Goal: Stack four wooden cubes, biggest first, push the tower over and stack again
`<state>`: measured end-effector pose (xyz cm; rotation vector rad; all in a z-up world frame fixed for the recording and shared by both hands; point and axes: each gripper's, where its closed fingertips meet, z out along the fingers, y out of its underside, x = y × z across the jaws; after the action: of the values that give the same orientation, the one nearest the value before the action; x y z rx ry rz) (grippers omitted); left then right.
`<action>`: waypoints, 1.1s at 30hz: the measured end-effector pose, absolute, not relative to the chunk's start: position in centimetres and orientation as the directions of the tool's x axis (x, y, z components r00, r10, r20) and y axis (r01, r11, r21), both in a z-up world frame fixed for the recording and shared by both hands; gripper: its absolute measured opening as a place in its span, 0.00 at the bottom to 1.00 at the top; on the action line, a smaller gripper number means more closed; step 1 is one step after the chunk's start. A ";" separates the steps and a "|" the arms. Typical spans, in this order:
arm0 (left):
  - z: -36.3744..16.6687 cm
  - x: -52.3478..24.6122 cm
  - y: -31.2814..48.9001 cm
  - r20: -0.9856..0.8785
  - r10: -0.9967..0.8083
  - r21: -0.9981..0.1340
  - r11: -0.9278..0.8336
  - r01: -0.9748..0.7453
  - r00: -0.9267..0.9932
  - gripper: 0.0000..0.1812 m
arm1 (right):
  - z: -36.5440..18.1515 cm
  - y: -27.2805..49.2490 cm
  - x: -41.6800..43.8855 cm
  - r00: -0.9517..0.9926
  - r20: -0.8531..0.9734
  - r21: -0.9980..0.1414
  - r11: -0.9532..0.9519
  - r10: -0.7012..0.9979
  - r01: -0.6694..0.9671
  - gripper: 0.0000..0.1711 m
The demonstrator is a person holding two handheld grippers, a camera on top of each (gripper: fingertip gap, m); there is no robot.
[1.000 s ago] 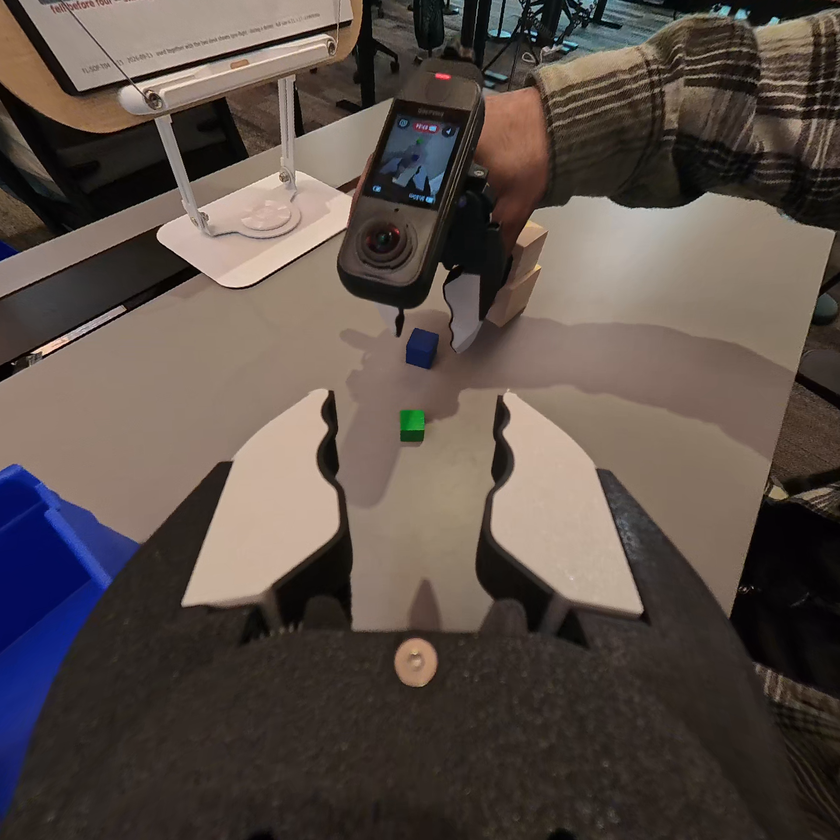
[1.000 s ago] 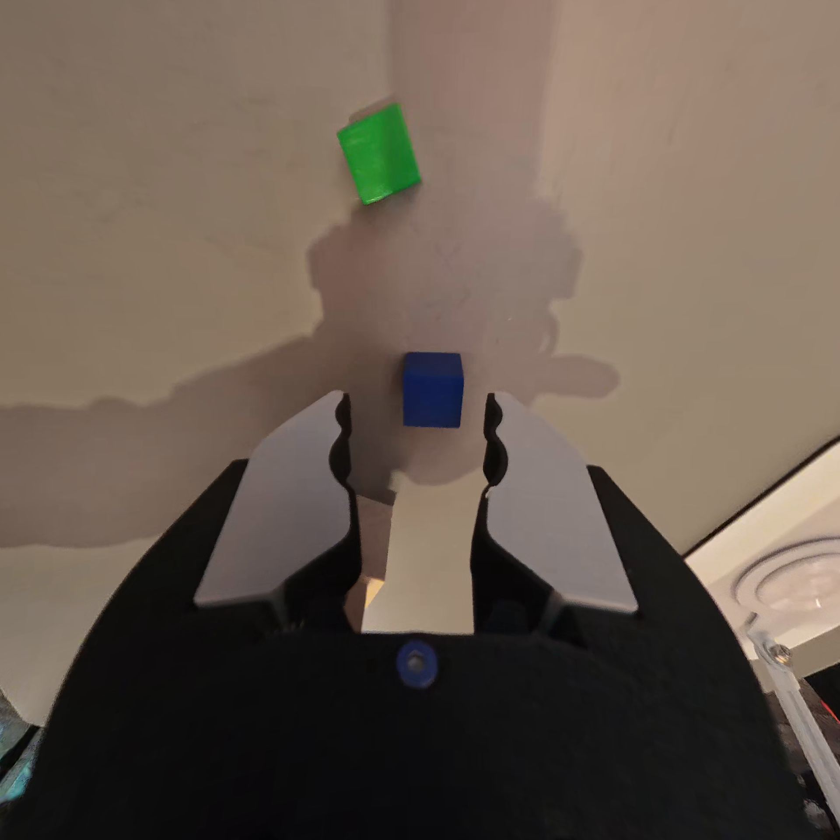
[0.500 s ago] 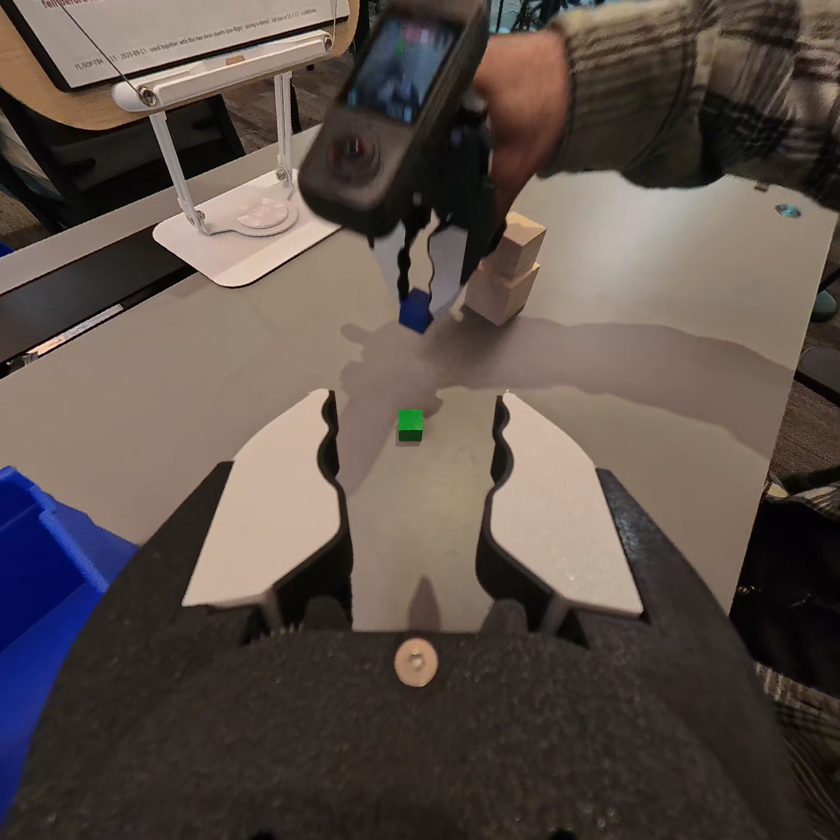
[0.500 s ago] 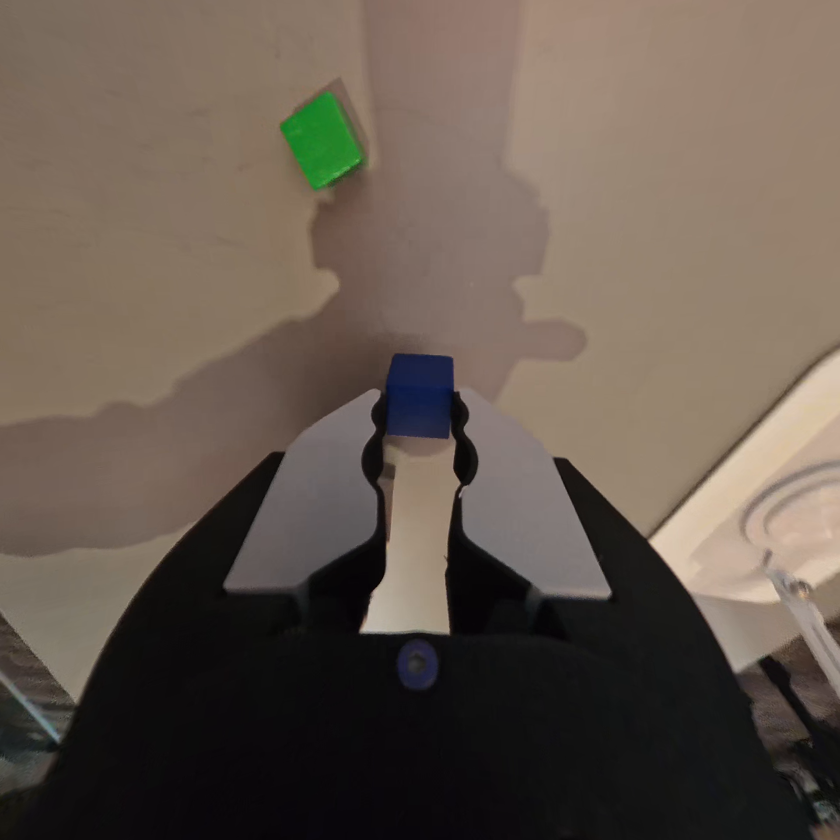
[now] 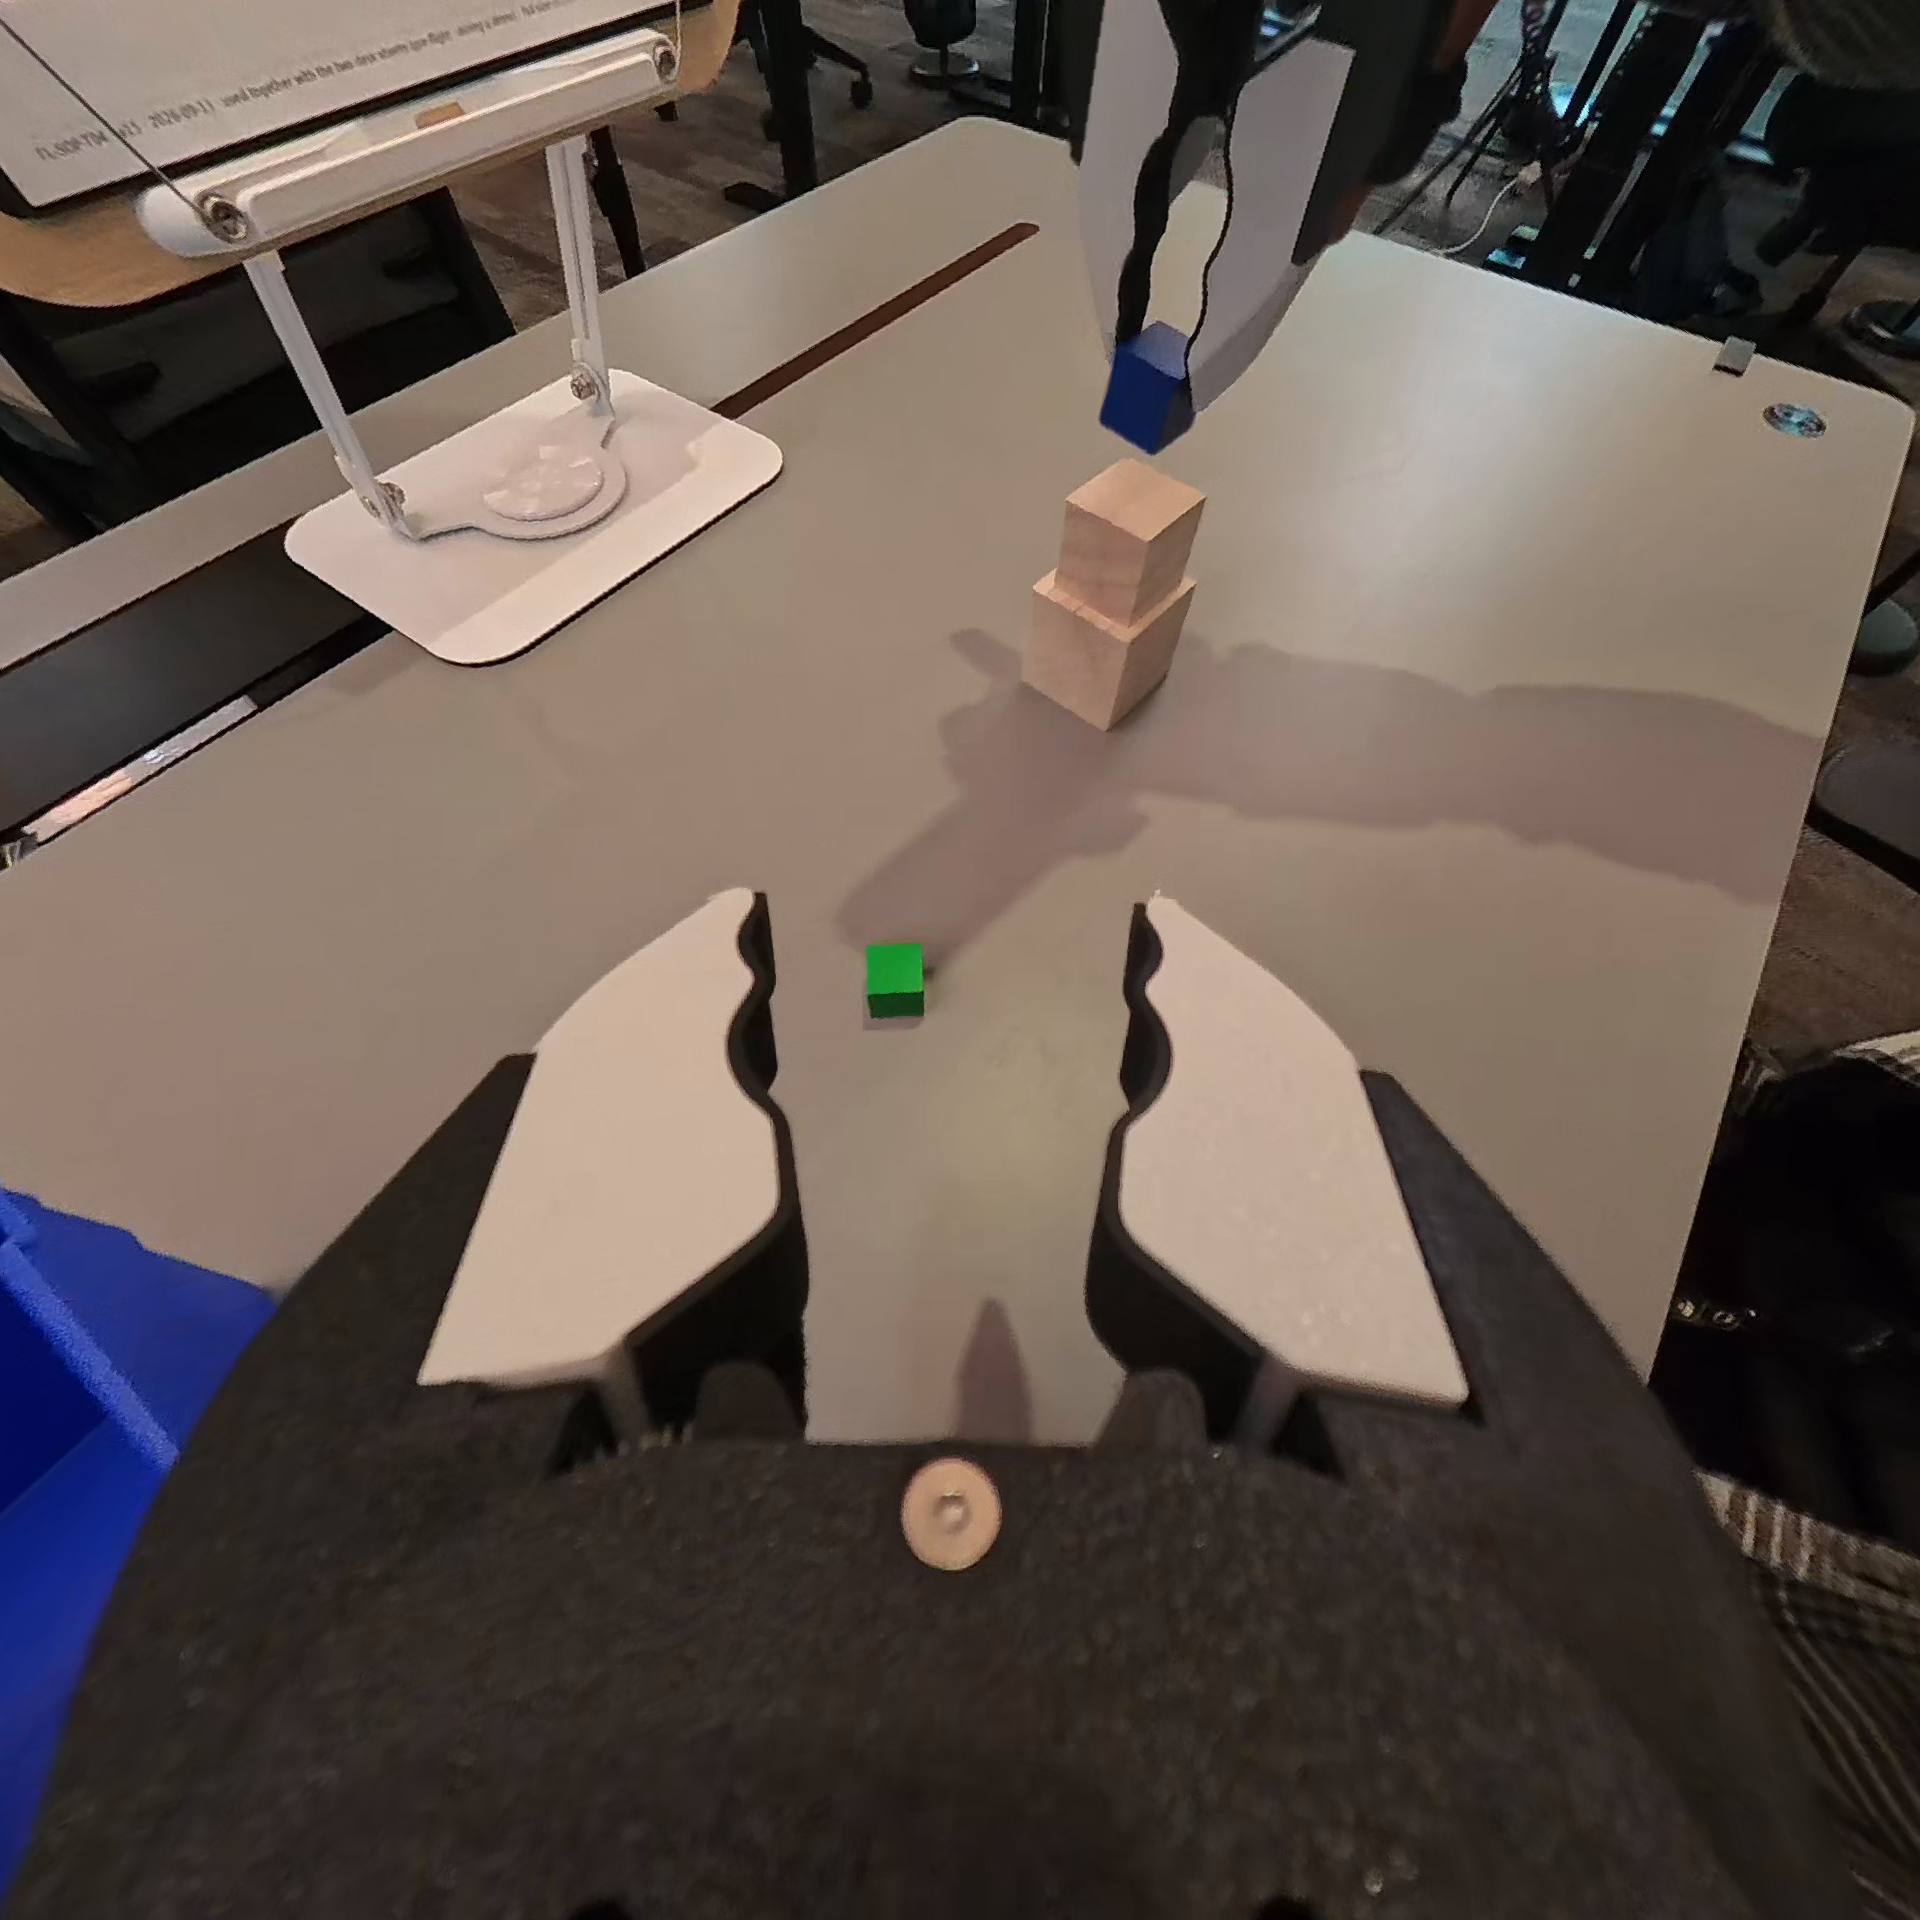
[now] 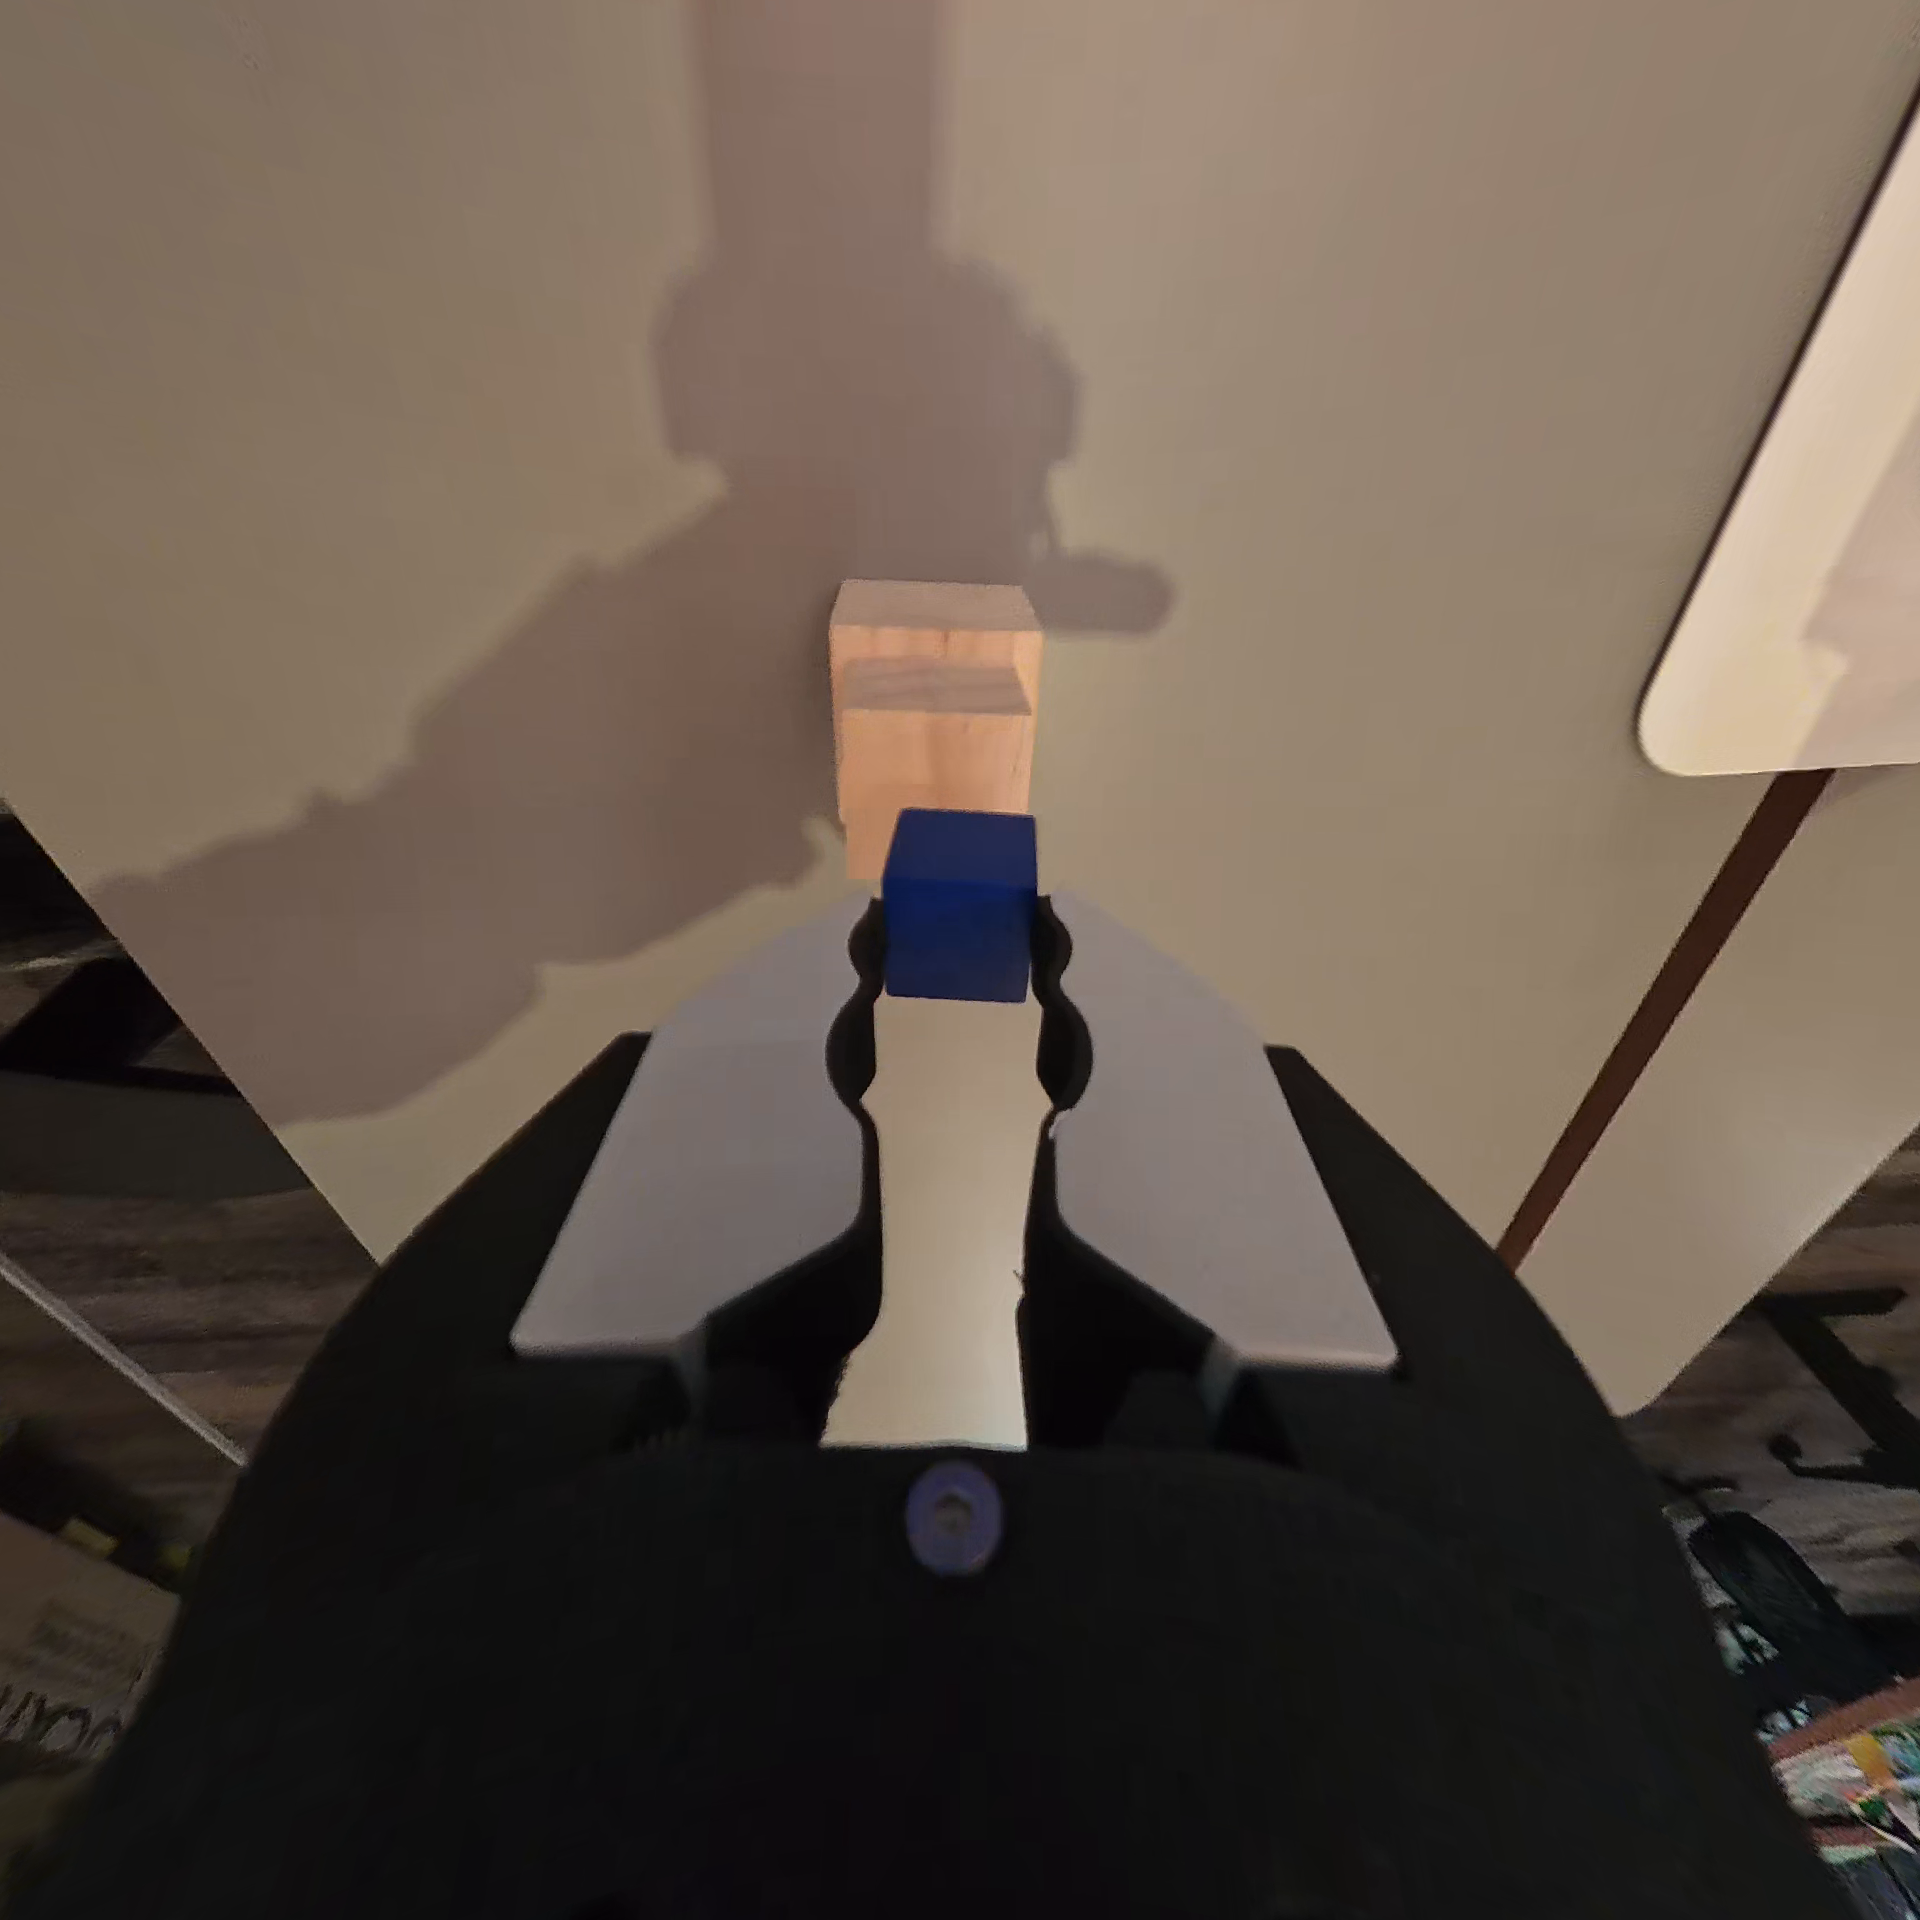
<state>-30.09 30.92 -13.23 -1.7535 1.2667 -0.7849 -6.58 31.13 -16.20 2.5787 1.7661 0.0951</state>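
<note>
Lifted since before: blue cube (image 5: 1143,387) pinched in right gripper (image 6: 958,914), now above 2-cube wood stack (image 5: 1117,592). Green cube (image 5: 895,980) left; left gripper (image 5: 951,956) wide open, empty.

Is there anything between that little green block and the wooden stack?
No. In the left wrist view, only bare grey table, crossed by a shadow, lies between the green cube and the two-cube wooden stack.

R claw (image 5: 1169,358) grips blue cube (image 5: 1143,387) above 2-cube stack (image 5: 1117,592); L claw (image 5: 951,961) open.
</note>
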 end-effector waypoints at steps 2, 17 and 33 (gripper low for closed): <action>-13.3 -29.9 30.8 0.016 -0.955 -0.879 -0.155 -0.451 0.298 0.36 | -16.7 30.8 -6.5 0.362 0.034 0.039 -0.363 0.931 0.931 0.15; -13.8 -30.0 31.1 0.021 -0.954 -0.871 -0.165 -0.463 0.301 0.36 | -18.2 30.7 -6.9 0.356 0.012 0.062 -0.356 0.934 0.932 0.15; -14.1 -29.8 31.1 0.016 -0.954 -0.863 -0.163 -0.478 0.298 0.36 | -18.5 30.6 -6.9 0.382 -0.016 0.059 -0.381 0.924 0.923 0.15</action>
<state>-29.84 31.07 -14.12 -1.7761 1.2937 -0.7612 -6.88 30.62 -18.52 2.5636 1.7141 0.0304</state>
